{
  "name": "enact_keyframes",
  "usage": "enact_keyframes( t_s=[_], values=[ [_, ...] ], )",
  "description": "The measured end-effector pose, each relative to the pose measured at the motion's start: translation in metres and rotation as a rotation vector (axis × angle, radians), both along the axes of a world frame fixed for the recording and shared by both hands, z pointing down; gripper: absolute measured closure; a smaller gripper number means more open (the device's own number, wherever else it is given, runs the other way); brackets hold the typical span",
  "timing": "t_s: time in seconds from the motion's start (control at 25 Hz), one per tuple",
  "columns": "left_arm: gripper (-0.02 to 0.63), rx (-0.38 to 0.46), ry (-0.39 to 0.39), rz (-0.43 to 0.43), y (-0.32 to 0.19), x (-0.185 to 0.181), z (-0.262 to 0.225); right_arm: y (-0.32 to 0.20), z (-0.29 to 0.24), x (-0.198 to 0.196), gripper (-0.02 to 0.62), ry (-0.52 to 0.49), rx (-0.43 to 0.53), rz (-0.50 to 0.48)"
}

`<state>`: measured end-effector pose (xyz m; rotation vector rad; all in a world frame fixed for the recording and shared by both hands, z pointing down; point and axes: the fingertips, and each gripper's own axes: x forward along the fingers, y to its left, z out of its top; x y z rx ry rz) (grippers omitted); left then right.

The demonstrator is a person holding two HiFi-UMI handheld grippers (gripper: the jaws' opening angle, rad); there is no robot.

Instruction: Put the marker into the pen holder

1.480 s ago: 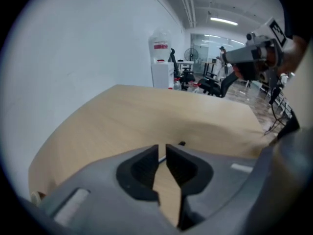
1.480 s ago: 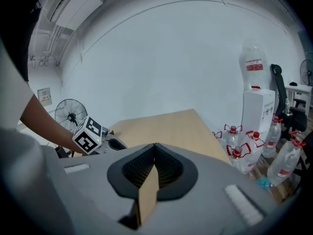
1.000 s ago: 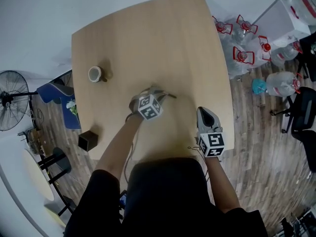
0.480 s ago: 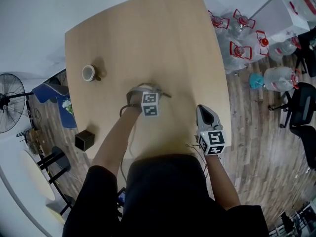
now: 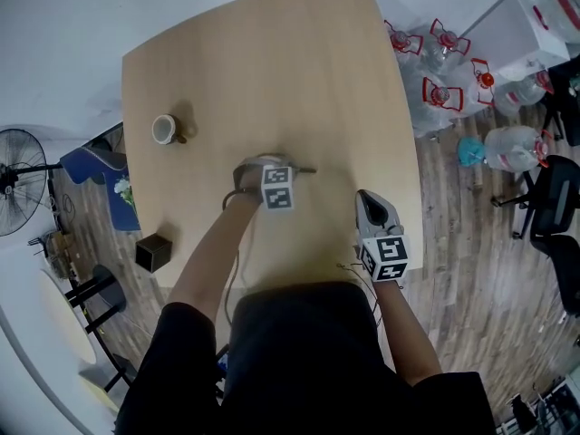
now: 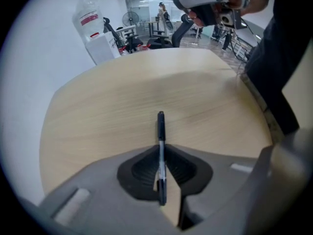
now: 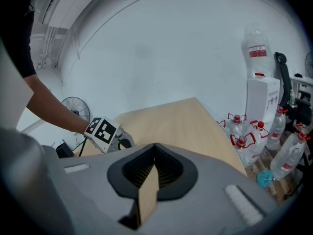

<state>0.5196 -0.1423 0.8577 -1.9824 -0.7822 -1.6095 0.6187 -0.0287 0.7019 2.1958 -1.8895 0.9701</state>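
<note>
At the far left a floor fan (image 5: 18, 184) stands off the counter (image 5: 272, 62). The dark, square pen holder (image 5: 152, 253) sits at the counter's near-left corner, and a white mug (image 5: 164, 130) stands further back along the same left side. Near the middle of the counter, your left tool (image 5: 292, 168) is clenched on the marker (image 6: 160, 129). The dark pen lies lengthwise between the two jaws, its end sticks out past their tips, and in the head view it points toward the right. That puts the marker well apart from the pen holder, with the mug also off to its left. Your right tool (image 5: 370, 198) hovers near the counter's near-right edge with its jaws pressed together and nothing between them. Past that edge, several clear water bottles (image 5: 444, 71) with red handles stand on the wooden floor (image 5: 471, 243).
</note>
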Motion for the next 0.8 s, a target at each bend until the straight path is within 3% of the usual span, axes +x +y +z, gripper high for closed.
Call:
enact_keyframes(
  t_s=[0.12, 0.48, 0.8],
  values=[
    [0.561, -0.045, 0.042, -0.102, 0.006, -0.002, -0.013, 0.002, -0.009, -0.005, 0.594, 0.020, 0.011, -0.012],
    [0.561, -0.189, 0.270, -0.338, 0.032, -0.037, -0.103, -0.007, -0.049, -0.054, 0.594, 0.075, 0.059, -0.040],
    [0.561, -0.313, 0.485, -0.624, 0.027, -0.106, -0.177, -0.018, -0.085, -0.128, 0.594, 0.127, 0.093, -0.104]
  ],
)
